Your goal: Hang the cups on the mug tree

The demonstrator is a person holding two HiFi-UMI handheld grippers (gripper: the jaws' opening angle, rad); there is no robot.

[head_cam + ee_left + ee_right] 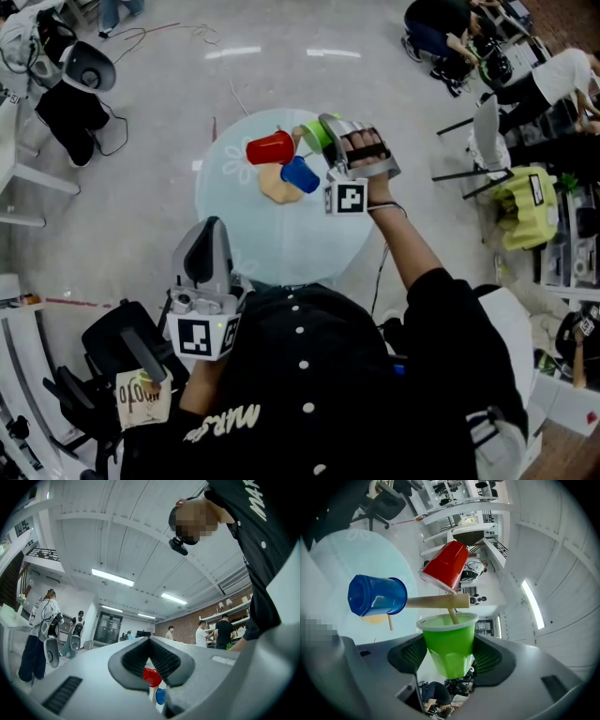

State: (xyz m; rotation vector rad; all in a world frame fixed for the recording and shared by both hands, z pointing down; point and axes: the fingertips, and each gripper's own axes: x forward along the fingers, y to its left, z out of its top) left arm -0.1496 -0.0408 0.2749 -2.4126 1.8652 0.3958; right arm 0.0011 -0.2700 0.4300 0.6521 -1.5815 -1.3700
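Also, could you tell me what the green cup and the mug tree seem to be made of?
The green cup: probably plastic, smooth, slightly translucent, with light glowing through its wall. The mug tree: likely wood, matte pale tan, with round dowel pegs.

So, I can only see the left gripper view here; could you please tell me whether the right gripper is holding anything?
Observer: Yes, the right gripper is shut on a green cup.
Operator: Thank you; is it hung on the mug tree yet?
Observer: Not released: a peg of the mug tree reaches into its mouth, while the jaws grip it.
Operator: What does the tree stand on?
Observer: A round pale table.
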